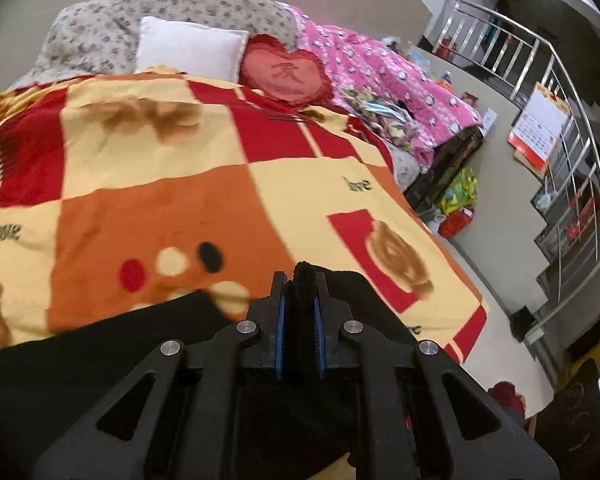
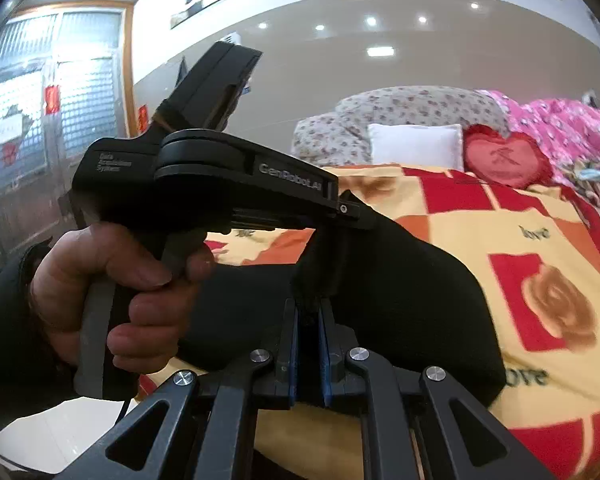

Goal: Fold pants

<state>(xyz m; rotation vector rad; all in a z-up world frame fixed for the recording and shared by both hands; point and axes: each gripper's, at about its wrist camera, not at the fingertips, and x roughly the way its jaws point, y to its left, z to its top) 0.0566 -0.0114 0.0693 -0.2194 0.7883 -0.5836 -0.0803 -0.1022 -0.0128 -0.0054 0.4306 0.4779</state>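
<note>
Both grippers are clamping the black fabric pants point(image 1: 80, 360), which are lying at the near edge of the bed on the checked red, orange and yellow fleece blanket point(image 1: 172, 184).

Left gripper point(image 1: 300, 280): its two black fingers with blue pads point(image 1: 279, 332) are standing almost closed, pinching a raised ridge of the black cloth between them. The rest of the garment is spreading to the near left and under the gripper body.

Right gripper point(image 2: 308, 308): its fingers are likewise nearly closed, with a bunched fold of the pants point(image 2: 400, 300) caught between the blue pads and rising above the fingertips. From there the cloth is draping away to the right over the blanket point(image 2: 480, 216).

In the right wrist view, the person's left hand point(image 2: 112, 292) is gripping the handle of the left gripper point(image 2: 360, 216), whose tip is also meeting the lifted cloth just beyond the right gripper.

At the far end of the bed a white square pillow point(image 1: 190, 48) is resting against a grey floral cushion point(image 1: 172, 4), with a red heart-shaped cushion point(image 1: 286, 70) just to its right. A pink patterned quilt point(image 1: 380, 68) is lying along the far right side. A steel stair railing point(image 1: 556, 92) is standing well apart on the right.
</note>
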